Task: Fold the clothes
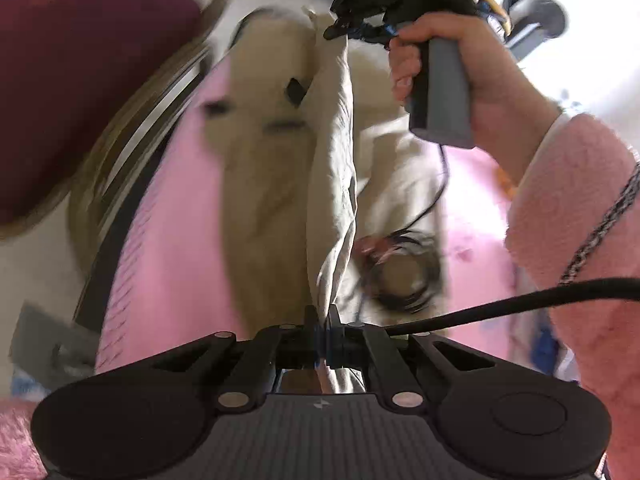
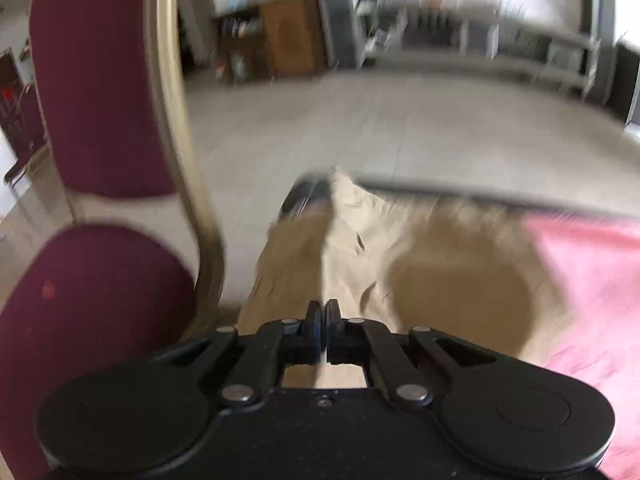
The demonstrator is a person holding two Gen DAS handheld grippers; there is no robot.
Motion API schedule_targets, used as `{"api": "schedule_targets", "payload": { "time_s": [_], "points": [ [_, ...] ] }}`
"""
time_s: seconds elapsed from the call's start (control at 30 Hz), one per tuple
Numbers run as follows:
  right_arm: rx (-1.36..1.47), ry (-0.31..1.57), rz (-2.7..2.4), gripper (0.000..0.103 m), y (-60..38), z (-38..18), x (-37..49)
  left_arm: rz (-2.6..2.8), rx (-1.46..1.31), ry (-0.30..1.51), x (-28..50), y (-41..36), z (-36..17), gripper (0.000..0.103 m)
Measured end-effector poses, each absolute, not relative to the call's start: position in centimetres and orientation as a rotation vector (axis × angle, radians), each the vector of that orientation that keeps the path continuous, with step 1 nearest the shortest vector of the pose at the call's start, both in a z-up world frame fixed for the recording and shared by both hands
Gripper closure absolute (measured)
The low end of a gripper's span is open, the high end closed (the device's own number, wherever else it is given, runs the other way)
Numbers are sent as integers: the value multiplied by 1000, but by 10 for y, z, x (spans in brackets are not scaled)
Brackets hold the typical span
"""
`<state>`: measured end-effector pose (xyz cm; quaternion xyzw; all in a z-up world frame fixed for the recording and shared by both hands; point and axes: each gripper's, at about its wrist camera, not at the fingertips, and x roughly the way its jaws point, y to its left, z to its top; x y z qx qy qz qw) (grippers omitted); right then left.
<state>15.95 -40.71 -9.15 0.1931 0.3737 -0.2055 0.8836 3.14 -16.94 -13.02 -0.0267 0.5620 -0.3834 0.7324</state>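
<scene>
A beige garment (image 1: 272, 184) lies on a pink cloth-covered table (image 1: 168, 240). One edge of it is lifted and stretched into a taut fold between both grippers. My left gripper (image 1: 323, 316) is shut on the near end of that fold. In the left wrist view the right gripper (image 1: 334, 32) pinches the far end, held by a hand (image 1: 460, 60) in a pink fluffy sleeve. The right wrist view shows my right gripper (image 2: 323, 312) shut on the beige garment (image 2: 360, 256), which spreads ahead over the table's far edge. Both views are motion-blurred.
A maroon chair (image 2: 100, 92) with a gold frame stands close at the left of the table. A coiled black cable (image 1: 404, 268) lies on the garment and a thick black cable (image 1: 520, 300) crosses at the right. Tiled floor (image 2: 380, 128) and shelves lie beyond.
</scene>
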Motion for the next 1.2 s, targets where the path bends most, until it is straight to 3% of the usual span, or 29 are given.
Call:
{"api": "schedule_targets", "payload": {
  "time_s": [0.17,0.4,0.6,0.63,0.7,0.73,0.87,1.0,1.2],
  "points": [
    [434,847,-414,101,-400,-132,168,-810,-56,1282,40,-172,-140,99],
    [329,739,-338,101,-368,-106,174,-826,-43,1207,28,-170,-126,99],
    [227,925,-326,99,-352,-143,201,-757,-23,1292,35,-176,-141,96],
    [207,949,-318,97,-350,-146,202,-746,-24,1301,36,-176,-142,93],
    [197,967,-314,75,-350,-143,196,-727,-27,1312,38,-176,-144,88],
    [202,963,-316,72,-351,-136,189,-723,-29,1306,37,-175,-143,87],
    [198,900,-341,69,-366,-84,150,-746,-43,1192,30,-167,-126,88],
    [169,854,-370,55,-391,-16,85,-775,-53,1051,13,-156,-107,86],
    [219,786,-411,43,-413,57,-45,-801,-42,940,-13,-150,-86,86]
  ]
}}
